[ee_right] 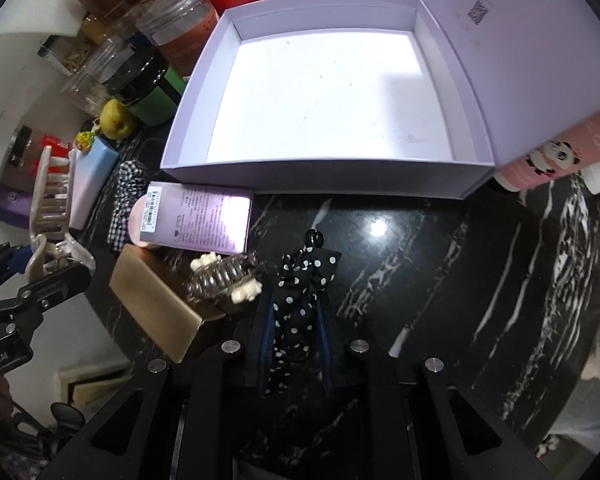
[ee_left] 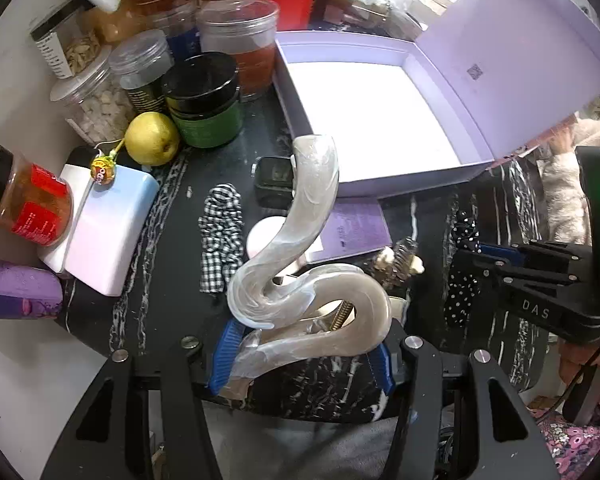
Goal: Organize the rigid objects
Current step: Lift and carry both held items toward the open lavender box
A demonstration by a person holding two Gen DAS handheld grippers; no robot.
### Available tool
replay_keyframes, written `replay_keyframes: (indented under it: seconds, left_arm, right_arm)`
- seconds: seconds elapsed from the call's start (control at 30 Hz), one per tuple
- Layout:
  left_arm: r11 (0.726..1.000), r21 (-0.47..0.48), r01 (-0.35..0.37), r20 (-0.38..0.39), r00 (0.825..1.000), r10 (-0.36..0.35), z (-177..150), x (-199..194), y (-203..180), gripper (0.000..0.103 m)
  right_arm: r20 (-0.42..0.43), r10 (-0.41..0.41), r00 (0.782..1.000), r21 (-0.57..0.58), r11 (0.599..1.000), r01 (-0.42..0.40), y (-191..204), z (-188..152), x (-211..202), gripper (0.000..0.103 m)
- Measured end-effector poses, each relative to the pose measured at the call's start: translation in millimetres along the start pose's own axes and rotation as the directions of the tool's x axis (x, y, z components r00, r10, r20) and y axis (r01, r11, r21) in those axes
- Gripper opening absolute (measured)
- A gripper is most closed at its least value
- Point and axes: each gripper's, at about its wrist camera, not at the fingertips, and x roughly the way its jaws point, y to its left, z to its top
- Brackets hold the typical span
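Pointing steeply down, left gripper (ee_left: 300, 344) clamping pearly hair claw (ee_left: 300, 264).

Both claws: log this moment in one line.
left claw: shut on pearly hair clip | right claw: shut on polka-dot bow | lilac box: open, empty

A round black table (ee_right: 440, 264) with white marble veining fills the middle and lower right of the right wrist view; a bright spot of overhead light glints on its glossy top near the centre. At the left edge of both views a pale white surface (ee_left: 16, 92) borders the table. At the bottom of the left wrist view, grey flooring (ee_left: 300, 448) shows below the table's rim
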Motion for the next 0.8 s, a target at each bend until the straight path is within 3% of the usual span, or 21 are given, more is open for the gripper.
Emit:
replay_keyframes:
  seconds: [0.37, 0.8]
  left_arm:
    - [0.994, 0.1, 0.034, 0.002, 0.999, -0.034, 13, -9, -26, 0.055]
    - [0.98, 0.184, 0.069, -0.013, 0.998, -0.068, 41, 2, -38, 0.055]
  right_arm:
    - [0.013, 0.005, 1.0, 0.002, 1.0, -0.005, -3, -10, -17, 0.019]
    - [0.015, 0.007, 1.0, 0.018, 1.0, -0.007, -4, 5, -22, 0.019]
